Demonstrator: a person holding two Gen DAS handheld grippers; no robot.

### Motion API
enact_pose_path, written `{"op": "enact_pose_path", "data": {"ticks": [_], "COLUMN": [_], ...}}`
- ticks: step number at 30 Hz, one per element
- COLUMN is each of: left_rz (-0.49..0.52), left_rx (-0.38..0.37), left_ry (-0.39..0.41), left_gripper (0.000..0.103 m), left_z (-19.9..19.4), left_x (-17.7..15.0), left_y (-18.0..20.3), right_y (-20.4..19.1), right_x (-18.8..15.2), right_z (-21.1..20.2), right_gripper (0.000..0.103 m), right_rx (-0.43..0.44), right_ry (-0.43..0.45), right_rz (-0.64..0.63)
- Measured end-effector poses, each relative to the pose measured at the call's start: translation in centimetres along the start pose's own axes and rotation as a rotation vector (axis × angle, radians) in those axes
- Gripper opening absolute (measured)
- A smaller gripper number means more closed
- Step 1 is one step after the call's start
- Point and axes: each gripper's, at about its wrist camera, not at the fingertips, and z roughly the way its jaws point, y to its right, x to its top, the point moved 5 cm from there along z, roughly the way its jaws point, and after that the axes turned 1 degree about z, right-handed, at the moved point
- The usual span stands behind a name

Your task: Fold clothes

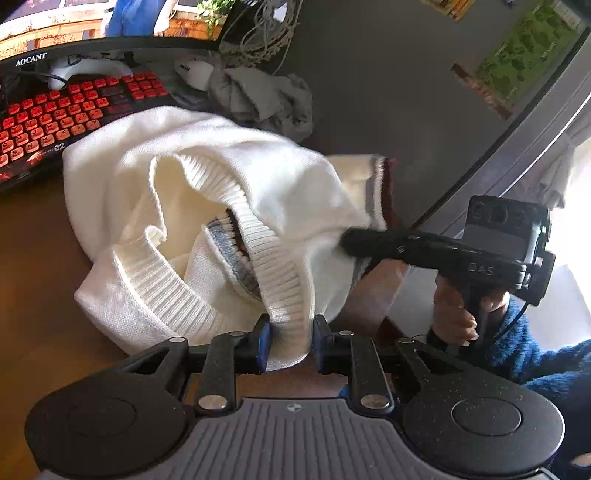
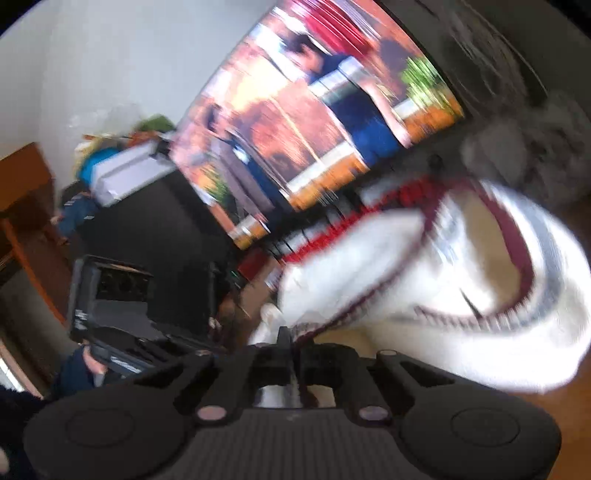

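A white knit sweater [image 1: 192, 177] with ribbed hems and maroon-and-grey trim is bunched above the brown desk [image 1: 33, 295]. My left gripper [image 1: 291, 341] is shut on a ribbed white hem of it, which hangs between the blue-padded fingers. From the right, my right gripper [image 1: 354, 240] reaches in with its tips pressed into the sweater's side, held by a hand in a blue fuzzy sleeve [image 1: 532, 347]. The right wrist view is motion-blurred: my right gripper [image 2: 293, 345] is shut on the trimmed edge of the sweater [image 2: 480, 306], which bulges to the right.
A red-keyed keyboard [image 1: 62, 114] and a curved monitor [image 1: 110, 29] stand behind the sweater, with a white game controller [image 1: 88, 70] and a crumpled grey garment [image 1: 262, 99] beside them. A dark wall lies on the right. The monitor [image 2: 314, 125] fills the right wrist view.
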Motion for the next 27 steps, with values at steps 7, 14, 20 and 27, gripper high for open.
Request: {"op": "enact_pose_path", "data": {"ticks": [7, 14, 20, 27], "left_rz": [-0.089, -0.268, -0.432, -0.526], "left_rx": [-0.250, -0.444, -0.569, -0.672], "left_ry": [0.088, 0.084, -0.072, -0.062], "left_gripper": [0.054, 0.061, 0.061, 0.032], "left_z": [-2.6, -2.5, 1.0, 2.6], "left_x": [2.0, 3.7, 4.0, 4.2], "left_y": [-0.5, -3.6, -5.3, -5.3], "right_y": [-1.2, -1.1, -1.2, -1.2], "right_x": [1.5, 1.5, 1.5, 1.3], "right_z": [-1.8, -2.8, -3.0, -2.8], "right_gripper": [0.004, 0.004, 0.004, 0.004], "right_rx": [0.091, 0.113, 0.146, 0.146], "right_ry": [0.041, 0.034, 0.037, 0.030], "right_rz": [-0.063, -0.074, -0.077, -0.076]}}
